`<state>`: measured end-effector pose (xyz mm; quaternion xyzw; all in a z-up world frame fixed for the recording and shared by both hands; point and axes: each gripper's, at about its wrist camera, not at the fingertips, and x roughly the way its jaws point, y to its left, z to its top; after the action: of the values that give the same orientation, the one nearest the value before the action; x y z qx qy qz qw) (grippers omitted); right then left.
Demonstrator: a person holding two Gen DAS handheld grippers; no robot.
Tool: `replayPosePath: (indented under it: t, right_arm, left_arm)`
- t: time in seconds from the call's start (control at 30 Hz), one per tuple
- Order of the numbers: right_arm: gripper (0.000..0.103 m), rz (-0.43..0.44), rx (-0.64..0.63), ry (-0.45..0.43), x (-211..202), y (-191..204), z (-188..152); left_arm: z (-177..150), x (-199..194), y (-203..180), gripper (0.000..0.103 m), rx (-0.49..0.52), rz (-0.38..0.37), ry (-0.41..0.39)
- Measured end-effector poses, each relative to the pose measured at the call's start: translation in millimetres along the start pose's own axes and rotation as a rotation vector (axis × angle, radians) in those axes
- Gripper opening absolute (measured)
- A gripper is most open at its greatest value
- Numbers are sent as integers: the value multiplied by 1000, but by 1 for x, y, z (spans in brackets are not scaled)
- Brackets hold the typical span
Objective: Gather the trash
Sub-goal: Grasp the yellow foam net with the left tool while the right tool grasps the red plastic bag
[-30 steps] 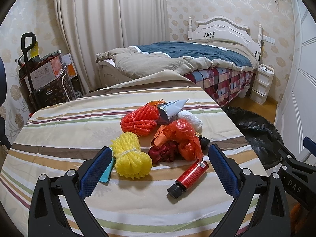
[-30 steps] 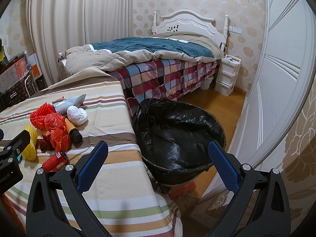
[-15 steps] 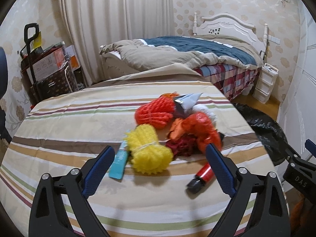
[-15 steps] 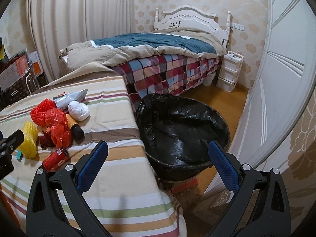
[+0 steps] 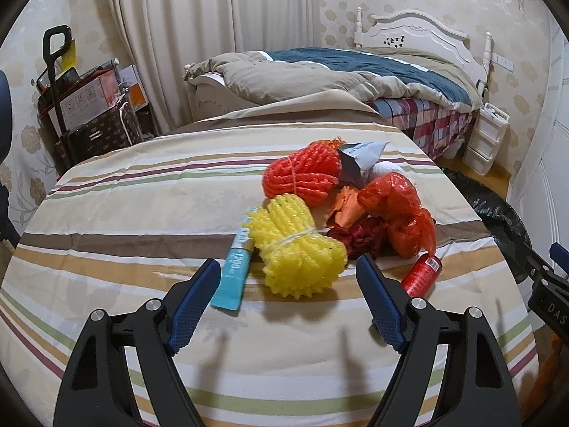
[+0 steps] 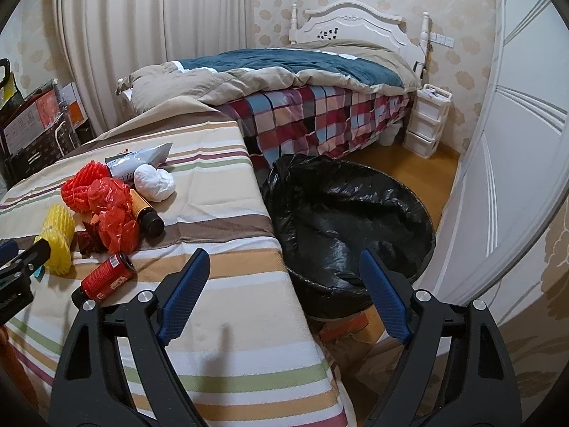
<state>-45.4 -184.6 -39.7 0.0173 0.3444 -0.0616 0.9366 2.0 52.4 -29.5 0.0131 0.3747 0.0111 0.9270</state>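
Note:
A pile of trash lies on the striped table [image 5: 142, 220]: a yellow foam net [image 5: 297, 245], an orange foam net [image 5: 302, 174], a red plastic bag [image 5: 402, 210], a teal tube [image 5: 236, 274], a red can [image 5: 421, 274], a white wad [image 6: 154, 181] and a grey pouch [image 5: 359, 156]. My left gripper [image 5: 288, 267] is open and empty, just in front of the yellow net. My right gripper [image 6: 284, 259] is open and empty above the table's right edge, facing the black-lined bin [image 6: 352, 220] on the floor.
A bed [image 6: 302, 89] with a plaid sheet stands behind the bin. White drawers [image 6: 426, 121] sit by the wall. A trolley with boxes [image 5: 81, 106] stands at the far left. A white door [image 6: 515, 142] is at the right.
My left gripper has shifted left and drawn closer to the yellow net, uncovering the teal tube. The right gripper has moved slightly; the trash has not moved.

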Motion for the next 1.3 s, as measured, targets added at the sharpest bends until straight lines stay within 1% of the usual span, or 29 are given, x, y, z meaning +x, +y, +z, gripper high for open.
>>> replayPosePath:
  t: [0.13, 0.17, 0.2, 0.23, 0.27, 0.3, 0.47, 0.53, 0.67, 0.83, 0.9, 1.03, 1.1, 1.2, 1.3]
  right_arm:
    - [84, 4, 7, 8, 6, -2, 1]
    - [84, 7, 9, 11, 7, -2, 1]
    - [84, 11, 10, 13, 7, -1, 0]
    - [84, 14, 8, 16, 7, 0, -1]
    - [84, 16, 5, 19, 9, 0, 1]
    - [84, 19, 2, 21, 9, 2, 1]
    - [84, 34, -13, 27, 11, 8, 1]
    - [84, 42, -21, 25, 9, 12, 2]
    - [84, 57, -42, 18, 6, 23, 5]
    - [83, 104, -68, 13, 2, 42, 12]
    - [77, 133, -83, 13, 1, 53, 14]
    - [74, 183, -114, 17, 3, 74, 19]
    - [67, 205, -136, 15, 5, 85, 21]
    - [62, 236, -160, 27, 11, 103, 26]
    - [56, 259, -166, 44, 19, 112, 28]
  left_arm:
    - [1, 10, -5, 78, 12, 4, 16]
    - [1, 13, -5, 77, 13, 0, 23]
    - [1, 14, -5, 73, 13, -3, 27]
    - [1, 16, -6, 61, 15, -14, 32]
    - [1, 17, -5, 55, 16, -35, 41]
    - [1, 19, -5, 54, 14, -43, 46]
    - [-2, 16, -6, 44, 49, -38, 28]
    - [-1, 13, -3, 43, 44, -54, 24]
    - [1, 3, 3, 43, 36, -63, 4]
    - [2, -7, 18, 43, 10, -75, -8]
    - [2, -9, 26, 43, -1, -72, -10]
    - [2, -11, 40, 43, -21, -62, -18]
    - [3, -12, 47, 43, -31, -53, -26]
    - [4, -12, 56, 43, -43, -37, -42]
    - [4, -12, 63, 43, -51, -32, -46]
